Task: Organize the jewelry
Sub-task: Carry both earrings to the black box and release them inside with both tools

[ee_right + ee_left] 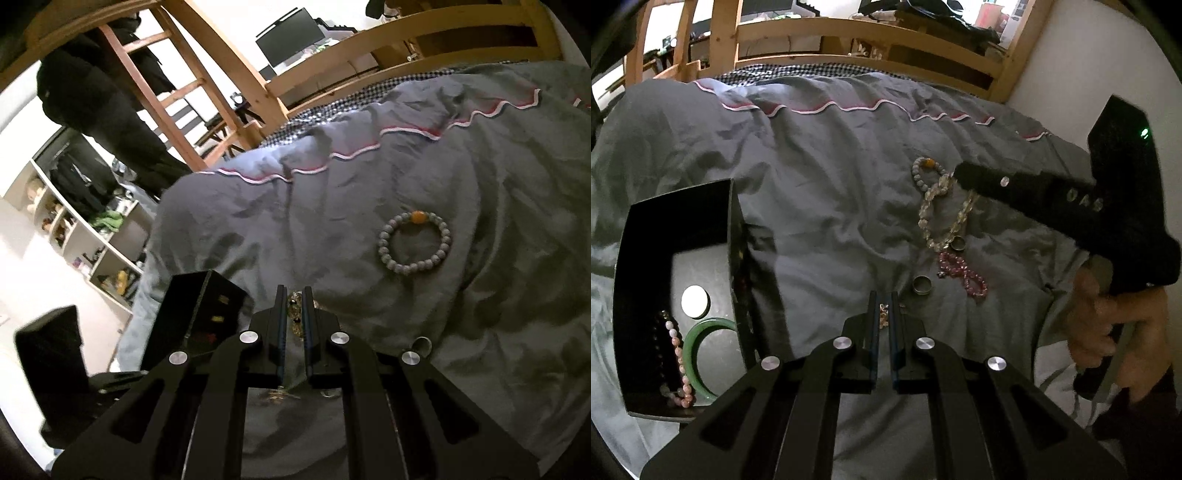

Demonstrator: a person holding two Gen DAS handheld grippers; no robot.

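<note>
left gripper (883, 314) clamped on small pale beads | right gripper (295, 314) clamped on clear bead bracelet (942, 210) | black box (676, 229) left of left gripper, nearer it

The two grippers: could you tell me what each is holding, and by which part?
The left gripper pinches a small pale bead chain; the right gripper pinches the clear-bead bracelet by a few beads of its loop.

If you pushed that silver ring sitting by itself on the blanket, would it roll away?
Probably not far. The silver ring lies flat on its side, so a push would likely slide it rather than roll it. The gray blanket is soft and wrinkled, which should slow it down. It looks hard and smooth, so it may slip when pinched.
</note>
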